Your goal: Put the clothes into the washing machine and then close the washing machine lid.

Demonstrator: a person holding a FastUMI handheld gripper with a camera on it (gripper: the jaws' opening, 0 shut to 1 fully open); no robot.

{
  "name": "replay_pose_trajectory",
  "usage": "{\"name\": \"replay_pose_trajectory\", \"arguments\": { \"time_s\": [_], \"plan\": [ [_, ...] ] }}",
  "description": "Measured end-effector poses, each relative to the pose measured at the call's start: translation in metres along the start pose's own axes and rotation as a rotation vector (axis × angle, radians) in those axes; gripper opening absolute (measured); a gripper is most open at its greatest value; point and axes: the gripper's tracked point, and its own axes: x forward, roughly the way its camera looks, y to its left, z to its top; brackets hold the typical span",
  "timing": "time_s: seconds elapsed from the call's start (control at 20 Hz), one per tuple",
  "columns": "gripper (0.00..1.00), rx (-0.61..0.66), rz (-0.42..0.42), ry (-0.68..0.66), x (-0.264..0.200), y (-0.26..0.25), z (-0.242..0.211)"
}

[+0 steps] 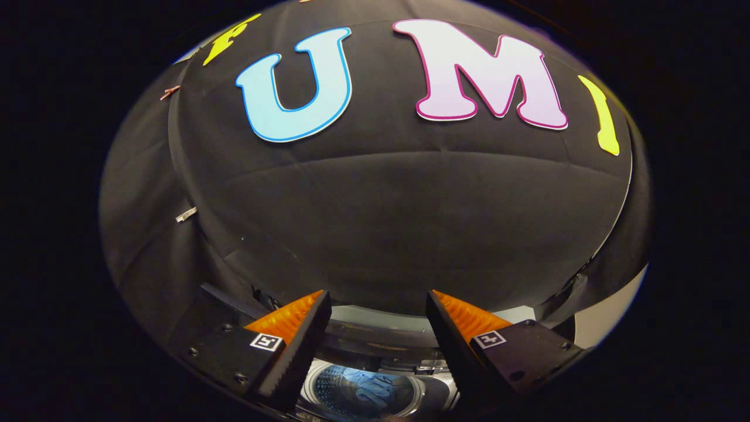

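Blue clothes [370, 388] lie inside the washer [430, 391] drum, below and between the fingers. The gripper [378, 308] hangs above the open top with its jaws spread wide, grasping nothing. Beyond the fingers hangs the black cloth wall [387, 223], with a pale strip beside it.

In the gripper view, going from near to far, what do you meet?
Gripper, fingers open and holding nothing → washing machine drum below between them, blue clothes lying inside → black cloth wall beyond.
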Motion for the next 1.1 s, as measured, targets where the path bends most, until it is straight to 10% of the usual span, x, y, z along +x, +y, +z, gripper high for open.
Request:
{"name": "replay_pose_trajectory", "arguments": {
  "time_s": [1.1],
  "plan": [
    [0.99,-0.141,0.002,0.071,-0.102,0.032,-0.117]
  ]
}}
